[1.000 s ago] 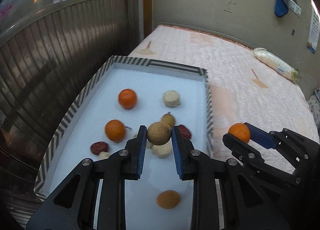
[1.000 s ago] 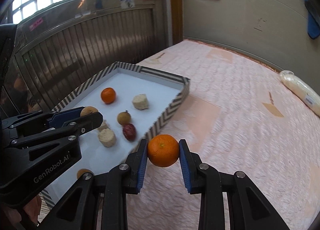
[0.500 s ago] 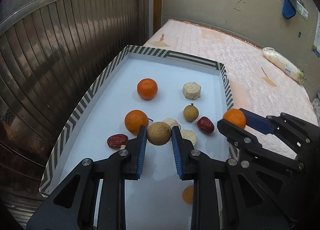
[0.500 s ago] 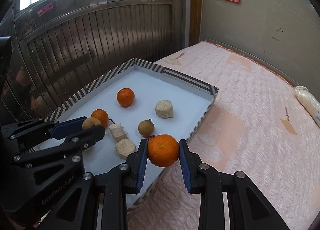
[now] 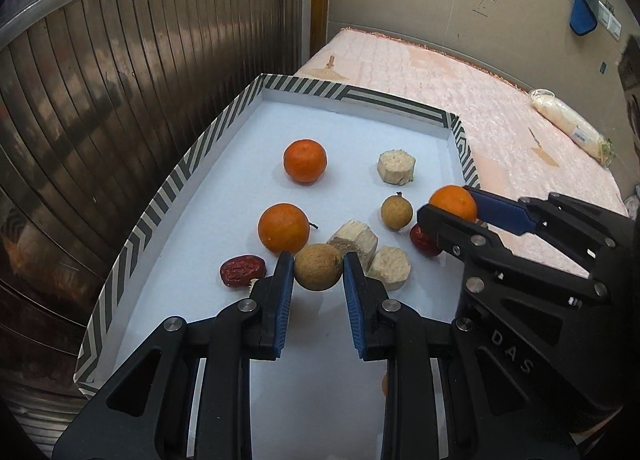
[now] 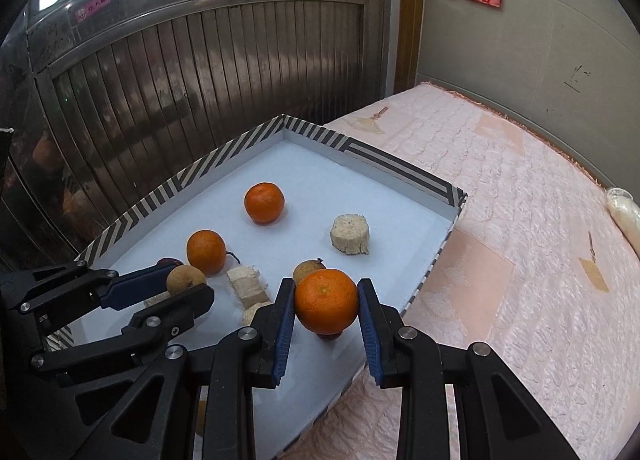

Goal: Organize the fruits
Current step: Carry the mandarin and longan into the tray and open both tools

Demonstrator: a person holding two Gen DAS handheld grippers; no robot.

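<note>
Both held fruits now seemingly overhang tray (image 5: 168, 196).

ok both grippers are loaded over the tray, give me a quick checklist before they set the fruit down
1. Left gripper shut on the brown round fruit, centred between the pads: ok.
2. Right gripper shut on the orange: ok.
3. Both loads inside the striped tray edge: left ok; right sits near the tray's right rim, cannot tell.
4. Bare white floor for the brown fruit: not ok directly ahead, where the pale chunks and the red date crowd; bare nearer the camera.
5. Spot under the orange: a red date lies below it, not ok.
6. Height above the floor: cannot tell.
</note>
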